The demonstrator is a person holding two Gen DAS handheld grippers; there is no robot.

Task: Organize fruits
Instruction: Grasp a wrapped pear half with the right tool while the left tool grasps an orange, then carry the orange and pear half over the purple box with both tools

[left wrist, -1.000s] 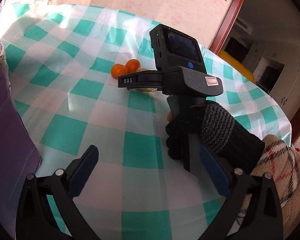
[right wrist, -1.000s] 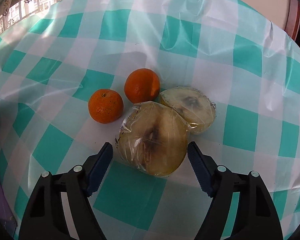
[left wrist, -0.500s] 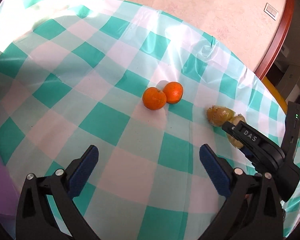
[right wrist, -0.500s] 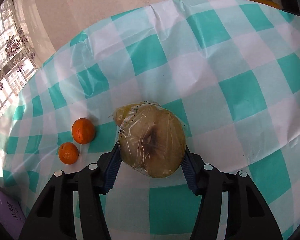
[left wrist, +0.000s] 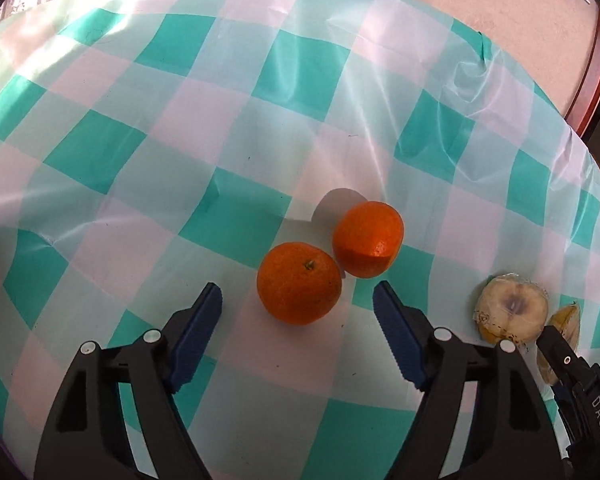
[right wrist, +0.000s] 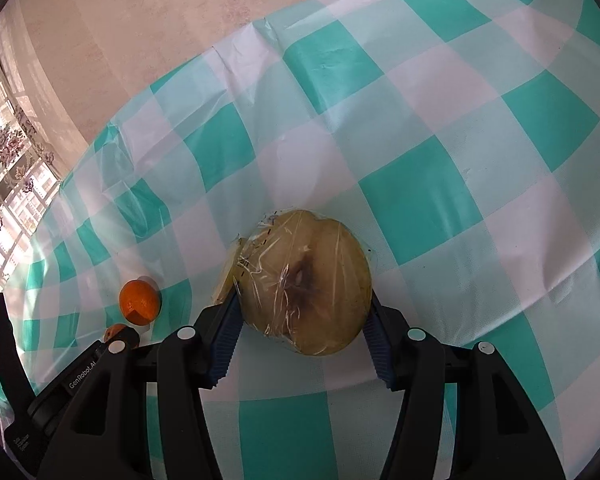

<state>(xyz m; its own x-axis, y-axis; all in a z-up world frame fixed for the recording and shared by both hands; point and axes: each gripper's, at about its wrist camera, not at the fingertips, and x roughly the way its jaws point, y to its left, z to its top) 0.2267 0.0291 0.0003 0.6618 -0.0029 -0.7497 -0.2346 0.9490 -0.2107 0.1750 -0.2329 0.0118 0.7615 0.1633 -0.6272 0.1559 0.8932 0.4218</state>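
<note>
Already the right claw (right wrist: 302, 312) pinches a cling-wrapped apple half (right wrist: 306, 286) at its widest part, cut face toward the camera, over the checked worktop (right wrist: 440, 184). Film looks slippery and browned flesh soft, so pressure probably belongs on the firm rounded flanks, kept gentle. A second wrapped half (left wrist: 566, 322) lies just behind it. Leftward, the left claw (left wrist: 298, 312) stands spread and empty, low over the cloth, fingers flanking the nearer mandarin (left wrist: 299, 282), not touching. That fruit seems light, its peel yielding, best taken across its middle. The farther mandarin (left wrist: 367, 239) sits against it.
</note>
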